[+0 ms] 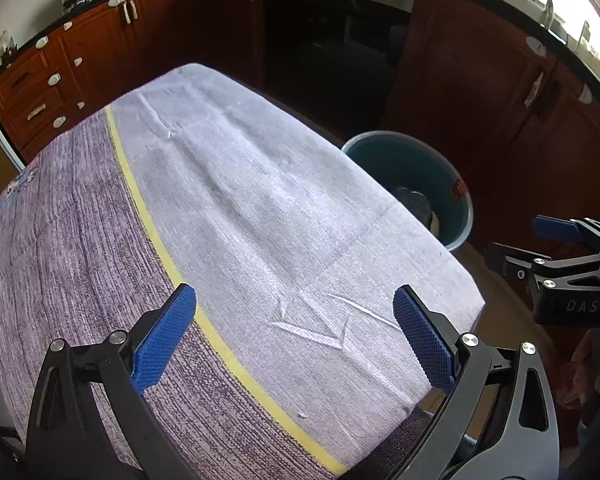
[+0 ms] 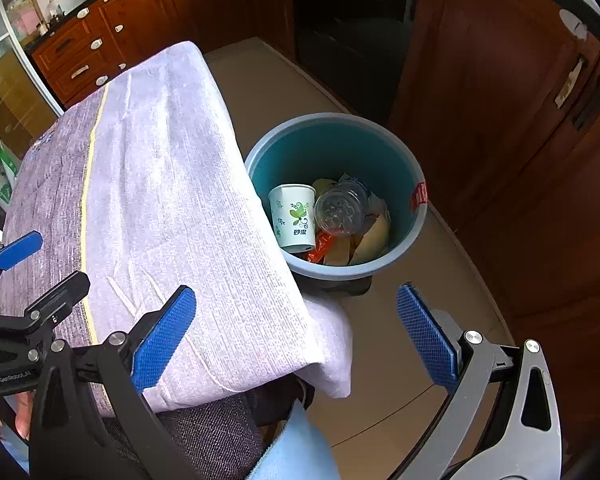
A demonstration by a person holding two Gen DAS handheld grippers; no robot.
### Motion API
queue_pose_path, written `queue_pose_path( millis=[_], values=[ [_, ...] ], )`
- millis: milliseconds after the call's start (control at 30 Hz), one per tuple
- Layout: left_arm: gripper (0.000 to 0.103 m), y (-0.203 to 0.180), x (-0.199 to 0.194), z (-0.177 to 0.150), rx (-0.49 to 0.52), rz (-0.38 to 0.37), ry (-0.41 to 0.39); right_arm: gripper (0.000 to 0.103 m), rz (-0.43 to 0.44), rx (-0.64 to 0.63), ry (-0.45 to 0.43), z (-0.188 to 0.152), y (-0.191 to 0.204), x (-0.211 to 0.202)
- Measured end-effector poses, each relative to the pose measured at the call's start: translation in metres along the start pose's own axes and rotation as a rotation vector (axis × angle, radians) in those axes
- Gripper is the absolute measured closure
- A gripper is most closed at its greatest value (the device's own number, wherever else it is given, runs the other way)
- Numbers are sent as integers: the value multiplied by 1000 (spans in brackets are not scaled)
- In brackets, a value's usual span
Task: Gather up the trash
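A teal trash bin [image 2: 412, 236] stands on the floor right of the table; it also shows in the left wrist view [image 1: 466, 216]. Inside lie a white paper cup with green leaves [image 2: 294, 216], a clear plastic bottle [image 2: 342, 210], an orange wrapper [image 2: 322, 248] and yellowish peel scraps [image 2: 374, 238]. My left gripper [image 1: 294, 340] is open and empty over the cloth-covered table [image 1: 228, 208]. My right gripper [image 2: 296, 338] is open and empty, above the table's near right corner. The right gripper also shows in the left wrist view [image 1: 532, 248], and the left gripper in the right wrist view [image 2: 40, 264].
A purple and lilac cloth with a yellow stripe [image 1: 140, 196] covers the table [image 2: 160, 184]. Brown kitchen cabinets [image 1: 84, 56] and a dark oven [image 1: 332, 20] stand behind. A grey chair back [image 2: 204, 436] is at the near edge. Beige floor [image 2: 260, 88] surrounds the bin.
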State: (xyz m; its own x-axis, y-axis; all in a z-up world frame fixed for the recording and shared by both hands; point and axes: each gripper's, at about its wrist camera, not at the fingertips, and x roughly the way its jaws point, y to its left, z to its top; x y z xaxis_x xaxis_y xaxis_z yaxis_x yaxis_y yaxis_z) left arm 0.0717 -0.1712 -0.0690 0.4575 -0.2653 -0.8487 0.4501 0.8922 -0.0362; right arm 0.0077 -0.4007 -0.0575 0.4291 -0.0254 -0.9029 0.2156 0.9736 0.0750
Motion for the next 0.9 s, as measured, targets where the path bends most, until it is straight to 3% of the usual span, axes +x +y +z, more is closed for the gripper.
queue_pose_path(
  millis=[900],
  values=[
    [4, 4, -9, -6, 9, 32, 7, 7, -17, 2, -23, 2, 1, -11]
  ],
)
